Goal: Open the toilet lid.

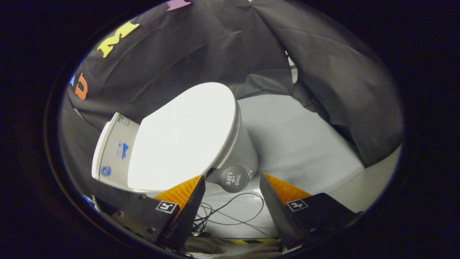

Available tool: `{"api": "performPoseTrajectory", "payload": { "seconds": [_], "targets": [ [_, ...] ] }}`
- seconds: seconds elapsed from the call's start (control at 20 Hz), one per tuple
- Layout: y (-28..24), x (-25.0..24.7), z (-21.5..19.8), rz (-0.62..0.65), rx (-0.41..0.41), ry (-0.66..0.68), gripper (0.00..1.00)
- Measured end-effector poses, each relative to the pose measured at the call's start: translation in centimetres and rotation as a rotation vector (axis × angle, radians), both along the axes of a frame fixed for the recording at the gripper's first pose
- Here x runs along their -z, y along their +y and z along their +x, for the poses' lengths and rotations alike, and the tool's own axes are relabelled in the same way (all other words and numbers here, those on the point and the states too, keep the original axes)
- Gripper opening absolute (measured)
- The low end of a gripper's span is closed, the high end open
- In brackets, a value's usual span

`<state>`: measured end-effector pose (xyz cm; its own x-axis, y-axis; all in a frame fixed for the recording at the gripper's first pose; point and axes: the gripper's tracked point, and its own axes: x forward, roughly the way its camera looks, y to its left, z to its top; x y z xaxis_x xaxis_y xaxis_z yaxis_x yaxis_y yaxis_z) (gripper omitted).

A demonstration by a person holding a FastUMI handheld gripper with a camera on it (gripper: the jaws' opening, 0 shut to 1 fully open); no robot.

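Booth with black cloth walls and pale floor (305, 144); view is rolled, so toilet (240, 151) leans over. Lid (183, 136) is down, closed flat on the seat, white and glossy, broad oval. Tank (111, 151) sits at the lid's 8 o'clock, with stickers on it. Dark round handle-like knob (233, 178) sticks out at the bowl's side under the lid rim, 5 o'clock from lid centre; can't tell what it does. Thin cables (230, 212) loop on the floor between the fingers.

Gripper (231, 181) spread wide, holding nothing. Lid lies just ahead at 11 o'clock from the gap; left fingertip (190, 187) is at the lid's near edge, contact unclear. Right fingertip (273, 183) is apart from it, over floor.

Handling guess: rigid plastic, light to moderate, hinged at tank end, smooth and slippery. Best hold looks like the thin front rim far from the tank, at lid's 1 o'clock: hook a finger under or pinch the edge, then swing up toward tank
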<state>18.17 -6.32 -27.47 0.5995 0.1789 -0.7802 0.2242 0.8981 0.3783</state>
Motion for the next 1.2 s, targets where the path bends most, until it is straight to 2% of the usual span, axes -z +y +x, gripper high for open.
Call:
{"api": "performPoseTrajectory", "payload": {
  "seconds": [0.2, 0.35, 0.5, 0.6, 0.65, 0.85, 0.95, 1.05, 1.2],
  "targets": [
    [0.4, 0.5, 0.5, 0.079, 0.011, -0.011, 0.93],
    [1.6, 0.8, 0.7, 0.202, 0.024, 0.002, 0.78],
    [1.3, 1.1, 1.2, 0.236, 0.043, -0.016, 0.7],
    [0.5, 0.9, 1.7, 0.272, 0.099, -0.026, 0.63],
    [0.3, 0.8, 1.8, 0.304, 0.13, -0.025, 0.53],
    [-0.1, 0.3, 1.8, 0.455, 0.22, -0.018, 0.32],
    [0.1, -0.2, 1.9, 0.486, 0.238, -0.03, 0.2],
    [0.5, -0.2, 2.1, 0.49, 0.235, -0.024, 0.16],
    [0.8, -0.8, 2.1, 0.491, 0.214, 0.0, 0.15]
  ]
}}
